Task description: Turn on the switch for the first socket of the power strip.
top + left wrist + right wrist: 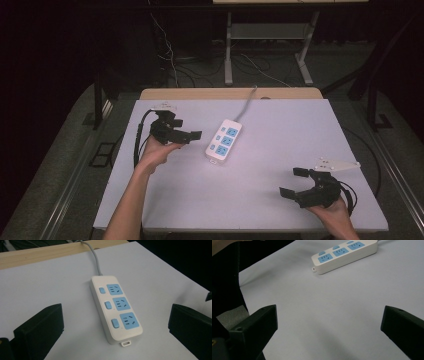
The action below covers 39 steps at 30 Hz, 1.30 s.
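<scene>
White power strip (224,140) lying flat near the middle of the grey counter (260,200), just right of the left tool (192,135) and apart from it; in the left gripper view it sits ahead between the spread jaws, untouched. The right tool (294,182), jaws likewise spread and empty, rests well apart at the near right corner. The strip is an oblong with rounded corners, three blue sockets (121,303) in a row, a small blue switch (108,305) beside each, a hanging tab at the near end and a grey cord (246,106) leading off the far edge.
</scene>
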Tool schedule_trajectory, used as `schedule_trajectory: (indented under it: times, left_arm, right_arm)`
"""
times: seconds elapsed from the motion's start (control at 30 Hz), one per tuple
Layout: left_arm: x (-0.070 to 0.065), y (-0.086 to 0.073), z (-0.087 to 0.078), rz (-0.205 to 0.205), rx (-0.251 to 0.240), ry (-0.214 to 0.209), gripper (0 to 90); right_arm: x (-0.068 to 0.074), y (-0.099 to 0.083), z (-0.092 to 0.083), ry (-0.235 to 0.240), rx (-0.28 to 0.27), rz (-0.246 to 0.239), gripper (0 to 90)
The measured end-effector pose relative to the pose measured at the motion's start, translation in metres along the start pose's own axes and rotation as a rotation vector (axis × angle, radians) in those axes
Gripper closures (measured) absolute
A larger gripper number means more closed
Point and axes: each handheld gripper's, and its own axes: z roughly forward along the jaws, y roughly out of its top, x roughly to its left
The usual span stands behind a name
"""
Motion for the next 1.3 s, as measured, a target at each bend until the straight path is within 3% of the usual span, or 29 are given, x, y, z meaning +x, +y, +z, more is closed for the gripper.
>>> schedule_trajectory:
  times: [0.6, 1.07, 1.3]
  left_arm:
    - [-0.022, -0.037, -0.024, 0.036, -0.058, -0.02, 0.0]
    - [-0.043, -0.083, -0.038, 0.054, -0.099, -0.025, 0.0]
    - [-0.05, -0.103, -0.035, 0.067, -0.083, -0.041, 0.0]
  right_arm:
    - [0.001, 0.0, 0.002, 0.004, 0.011, -0.003, 0.4]
    - [0.003, -0.001, 0.004, 0.01, 0.02, -0.006, 0.4]
    - [0.004, -0.002, 0.004, 0.013, 0.028, -0.004, 0.4]
